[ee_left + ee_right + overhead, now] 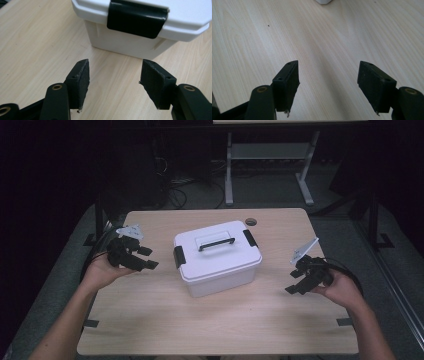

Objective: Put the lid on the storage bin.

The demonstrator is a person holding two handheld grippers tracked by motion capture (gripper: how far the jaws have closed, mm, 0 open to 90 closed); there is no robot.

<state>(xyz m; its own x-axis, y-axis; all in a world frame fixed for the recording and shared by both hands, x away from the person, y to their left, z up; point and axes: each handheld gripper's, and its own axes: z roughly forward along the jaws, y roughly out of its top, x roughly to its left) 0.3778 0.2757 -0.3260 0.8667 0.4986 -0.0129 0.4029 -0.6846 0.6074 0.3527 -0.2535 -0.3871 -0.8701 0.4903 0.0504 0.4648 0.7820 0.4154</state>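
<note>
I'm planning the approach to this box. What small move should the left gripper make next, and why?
Probably ease the left gripper forward to the black latch on the white storage box. Its jaws stand open and empty, aimed at that latch, with bare table between, and the lid is still clipped down.

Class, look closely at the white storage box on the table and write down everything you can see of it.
The white storage box looks like smooth plastic, rectangular with rounded corners. Its lid is on, with a black carry handle lying flat on top and a black latch folded down at each short end. It stands upright, turned slightly askew, near the middle of the light wooden table. Only the table touches it; both tools are clear of it.
</note>
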